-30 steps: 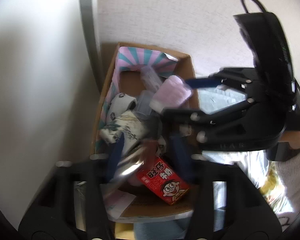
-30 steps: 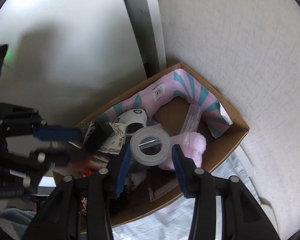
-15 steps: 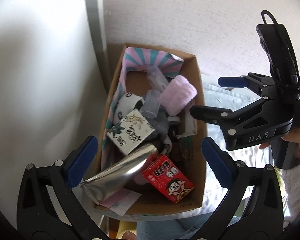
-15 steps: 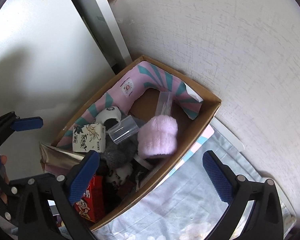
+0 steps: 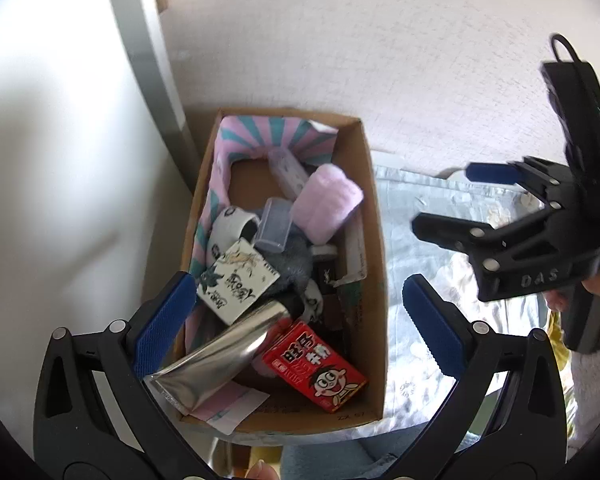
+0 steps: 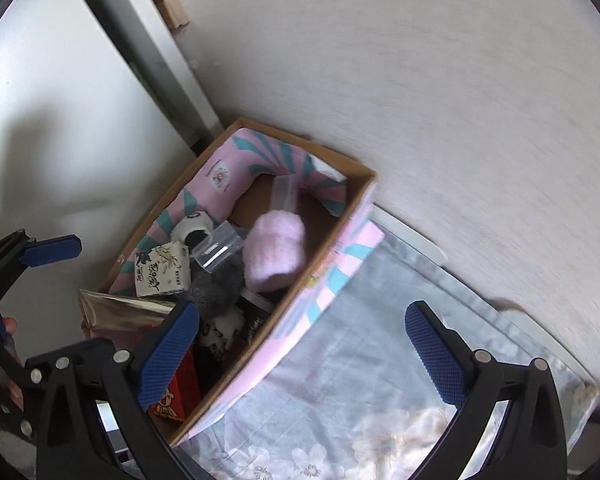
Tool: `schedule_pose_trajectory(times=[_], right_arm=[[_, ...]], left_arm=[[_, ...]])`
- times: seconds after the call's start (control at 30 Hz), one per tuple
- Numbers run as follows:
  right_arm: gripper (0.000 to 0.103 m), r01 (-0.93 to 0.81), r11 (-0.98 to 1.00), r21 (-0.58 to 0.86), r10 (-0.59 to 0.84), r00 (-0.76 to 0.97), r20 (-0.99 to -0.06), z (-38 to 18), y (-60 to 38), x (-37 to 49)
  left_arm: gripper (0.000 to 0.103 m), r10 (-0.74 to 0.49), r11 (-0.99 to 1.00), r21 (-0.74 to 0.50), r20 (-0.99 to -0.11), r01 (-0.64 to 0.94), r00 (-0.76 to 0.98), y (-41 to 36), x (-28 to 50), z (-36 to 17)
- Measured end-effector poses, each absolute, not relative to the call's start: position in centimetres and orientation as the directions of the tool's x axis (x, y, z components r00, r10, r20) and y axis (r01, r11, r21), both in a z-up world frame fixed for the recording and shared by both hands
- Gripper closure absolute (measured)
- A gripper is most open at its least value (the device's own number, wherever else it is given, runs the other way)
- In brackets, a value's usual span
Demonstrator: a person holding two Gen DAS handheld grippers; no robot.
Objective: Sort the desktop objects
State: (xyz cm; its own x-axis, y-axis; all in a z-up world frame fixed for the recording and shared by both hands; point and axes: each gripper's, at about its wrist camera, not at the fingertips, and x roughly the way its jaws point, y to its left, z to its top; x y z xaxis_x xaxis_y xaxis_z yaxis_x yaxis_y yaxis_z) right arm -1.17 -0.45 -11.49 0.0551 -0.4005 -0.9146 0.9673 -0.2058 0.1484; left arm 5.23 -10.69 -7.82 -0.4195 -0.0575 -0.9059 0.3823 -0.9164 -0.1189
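A cardboard box [image 5: 374, 240] [image 6: 284, 300] stands against the wall. It holds a silver foil pouch [image 5: 216, 356], a red drink carton [image 5: 316, 368], a white patterned box [image 5: 236, 276] [image 6: 164, 270], a clear plastic cup [image 5: 274, 226] [image 6: 218, 248], a pink fluffy roll [image 5: 326, 208] [image 6: 276, 248] and a pink-teal striped cloth [image 5: 268, 136] [image 6: 228, 168]. My left gripper [image 5: 296, 320] is open and empty above the box's near end. My right gripper [image 6: 300, 356] is open and empty, over the box's right wall; it also shows in the left wrist view [image 5: 452, 196].
A pale floral cloth [image 6: 380, 360] [image 5: 428, 264] covers the surface right of the box. A textured white wall [image 5: 380, 40] is behind, and a grey frame post [image 5: 148, 60] stands left of the box.
Both grippers opened, the left one dropping the foil pouch and the right one the clear cup into the box. Both then drew back and up from the box.
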Motion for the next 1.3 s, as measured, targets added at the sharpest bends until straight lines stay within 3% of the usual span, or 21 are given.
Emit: schedule_pose_trajectory(times=[0.13,0.3,0.5,0.7,1.3], right_arm=[[0.000,0.952,-0.279,0.125,-0.403,0.002,-0.915,-10.4,2.1,-2.2],[0.000,0.908,-0.404,0.114,-0.389,-0.057,-0.920,-9.1,6.5,-3.5],[0.000,0.831,-0.556,0.003,-0.326,-0.214,-0.921,-7.3,12.4,-3.9],[0.000,0.715,-0.699,0.019,-0.280,-0.248,-0.927,-6.1,17.7,-4.8],[0.000,0.599,-0.800,-0.031,-0.244,-0.372,-0.896,-4.0,22.6,-3.8]], left_arm=[[0.000,-0.049,-0.910,-0.109,-0.930,0.399,-0.364,-10.0,3.4,-7.3],[0.000,-0.013,-0.922,-0.153,-0.907,0.357,-0.422,-8.2,2.0,-5.8],[0.000,-0.063,-0.940,-0.106,-0.880,0.324,-0.471,-4.9,1.4,-3.3],[0.000,-0.071,-0.953,-0.092,-0.860,0.290,-0.506,-2.5,1.5,-1.3],[0.000,-0.052,-0.947,-0.129,-0.842,0.295,-0.536,-2.5,2.5,-0.2]])
